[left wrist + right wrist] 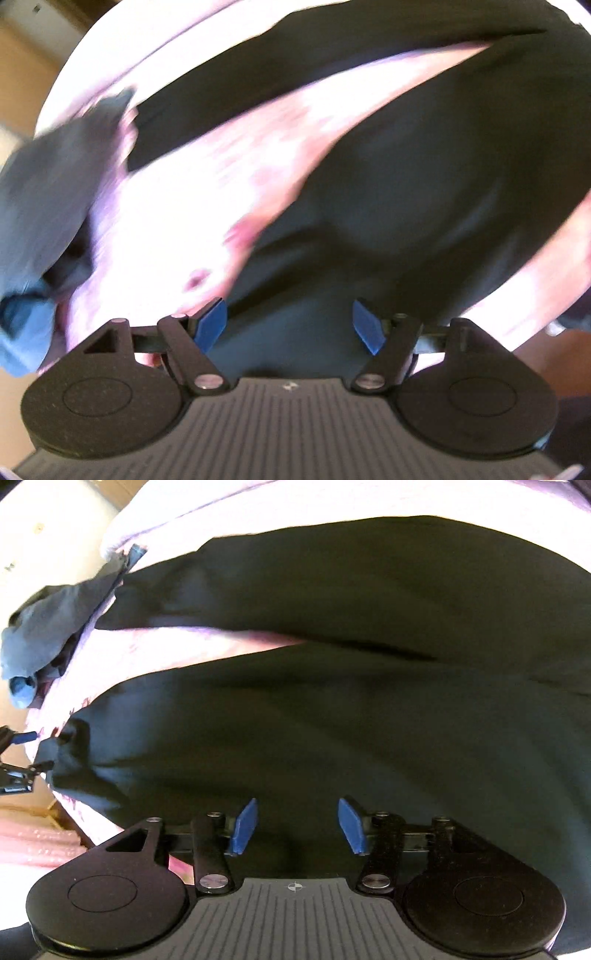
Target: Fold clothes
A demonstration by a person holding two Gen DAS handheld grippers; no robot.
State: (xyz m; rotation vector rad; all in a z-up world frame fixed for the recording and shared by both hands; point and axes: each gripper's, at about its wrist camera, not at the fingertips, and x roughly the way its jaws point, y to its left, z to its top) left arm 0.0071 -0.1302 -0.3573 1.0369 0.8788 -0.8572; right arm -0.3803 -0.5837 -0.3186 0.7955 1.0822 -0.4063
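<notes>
The dark garment lies spread on the pale bed. I judge it soft, light and floppy, best pinched at a hem or corner, such as the rumpled one near the bed's edge. A blue-grey garment sits bunched beyond, though blur hides its shape. My left tongs and right tongs hover released, empty.

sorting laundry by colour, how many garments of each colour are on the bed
dark green, nearly black garment, spread out: 1
blue-grey garment, bunched at the bed edge: 1
total: 2
The blue-grey heap may hide more than one piece; I cannot tell.
</notes>
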